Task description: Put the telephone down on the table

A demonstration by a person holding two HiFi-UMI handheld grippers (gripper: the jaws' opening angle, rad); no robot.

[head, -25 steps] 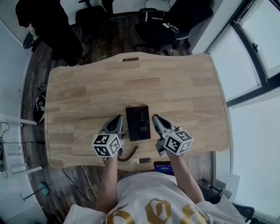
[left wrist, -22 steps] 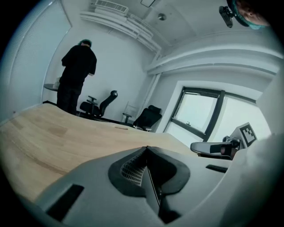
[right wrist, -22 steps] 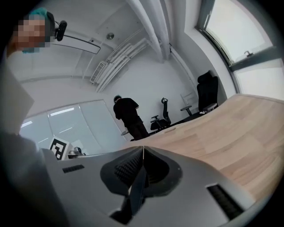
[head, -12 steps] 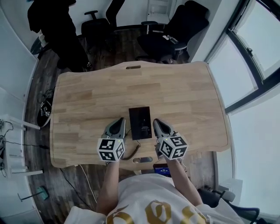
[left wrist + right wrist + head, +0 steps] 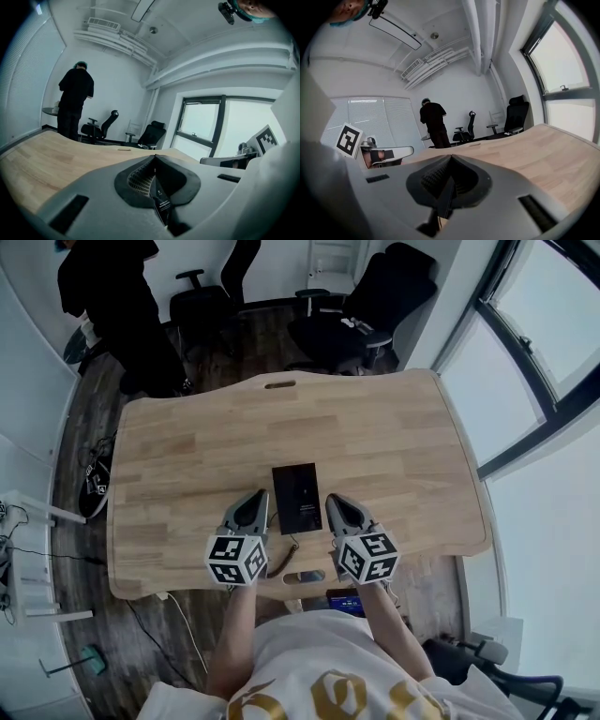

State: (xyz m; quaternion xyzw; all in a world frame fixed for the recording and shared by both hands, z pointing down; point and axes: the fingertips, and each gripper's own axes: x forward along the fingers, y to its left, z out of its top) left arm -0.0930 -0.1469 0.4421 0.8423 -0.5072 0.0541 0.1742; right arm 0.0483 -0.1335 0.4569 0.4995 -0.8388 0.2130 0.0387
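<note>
The telephone (image 5: 296, 498), a flat black slab, lies on the wooden table (image 5: 394, 446) near its front edge. My left gripper (image 5: 254, 503) hovers just left of it and my right gripper (image 5: 335, 508) just right of it. Neither one touches it. In the left gripper view the left gripper (image 5: 153, 157) has its jaws pressed together with nothing held. The right gripper (image 5: 450, 157) looks the same in the right gripper view. Both point across the tabletop toward the far chairs, and the telephone is out of sight in both gripper views.
A coiled cable (image 5: 282, 564) and a small dark object (image 5: 309, 576) lie at the table's front edge. A device with a blue screen (image 5: 348, 600) sits just below that edge. Black office chairs (image 5: 361, 310) and a standing person (image 5: 117, 306) are beyond the far side. Windows run along the right.
Both grippers have risen a little above the table and rolled slightly, staying either side of the telephone. The telephone has not moved on the table.
</note>
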